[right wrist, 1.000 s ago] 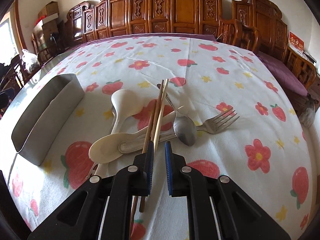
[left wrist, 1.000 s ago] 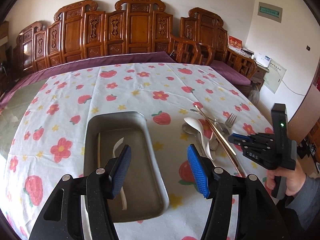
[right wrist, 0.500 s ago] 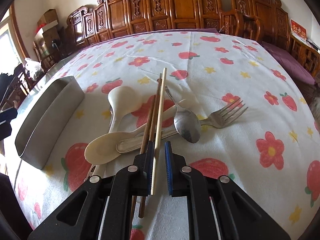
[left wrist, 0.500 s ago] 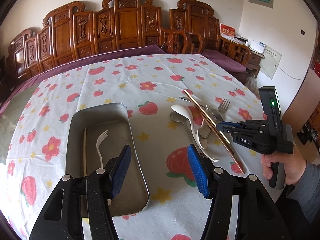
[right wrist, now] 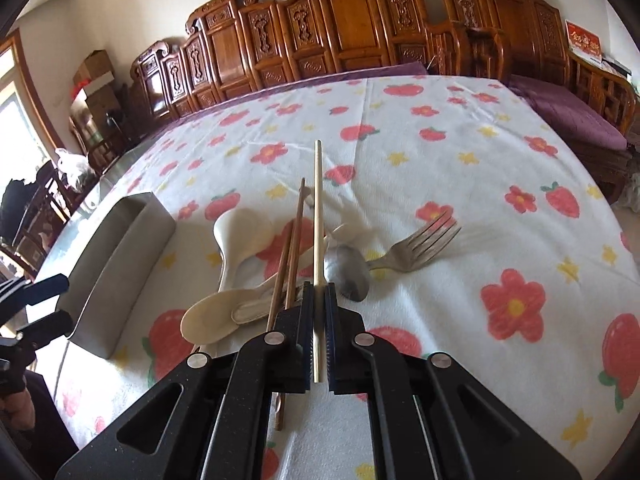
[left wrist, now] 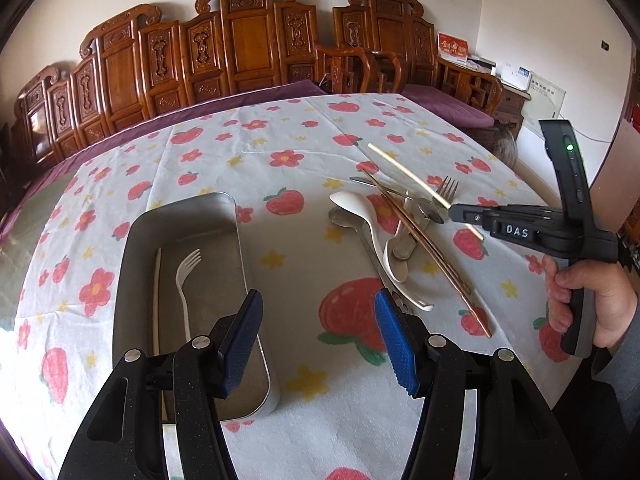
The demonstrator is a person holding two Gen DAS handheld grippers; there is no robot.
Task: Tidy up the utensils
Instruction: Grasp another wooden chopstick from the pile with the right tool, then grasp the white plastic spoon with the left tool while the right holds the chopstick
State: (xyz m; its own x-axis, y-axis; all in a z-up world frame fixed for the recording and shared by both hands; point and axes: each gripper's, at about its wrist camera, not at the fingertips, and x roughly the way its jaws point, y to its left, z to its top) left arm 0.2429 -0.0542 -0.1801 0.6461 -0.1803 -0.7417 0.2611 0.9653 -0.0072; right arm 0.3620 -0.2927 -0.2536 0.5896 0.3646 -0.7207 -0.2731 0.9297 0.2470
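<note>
My right gripper (right wrist: 318, 292) is shut on a pale wooden chopstick (right wrist: 318, 216) and holds it lifted above the utensil pile; it also shows in the left wrist view (left wrist: 408, 178). The pile holds two dark brown chopsticks (right wrist: 290, 240), white plastic spoons (right wrist: 236, 232), a metal spoon (right wrist: 348, 272) and a metal fork (right wrist: 420, 244). A metal tray (left wrist: 136, 240) at the left holds a white plastic fork (left wrist: 186, 280) and a pale chopstick (left wrist: 157, 296). My left gripper (left wrist: 318, 336) is open and empty, over the tray's right rim.
The table wears a white cloth with strawberries and flowers (left wrist: 280, 128). Carved wooden chairs (left wrist: 240, 52) line the far side. The right hand and gripper body (left wrist: 560, 232) hover at the table's right edge.
My right gripper has lifted the pale chopstick off the pile, its tip now raised. The left gripper has pulled back and to the right, staying open.
</note>
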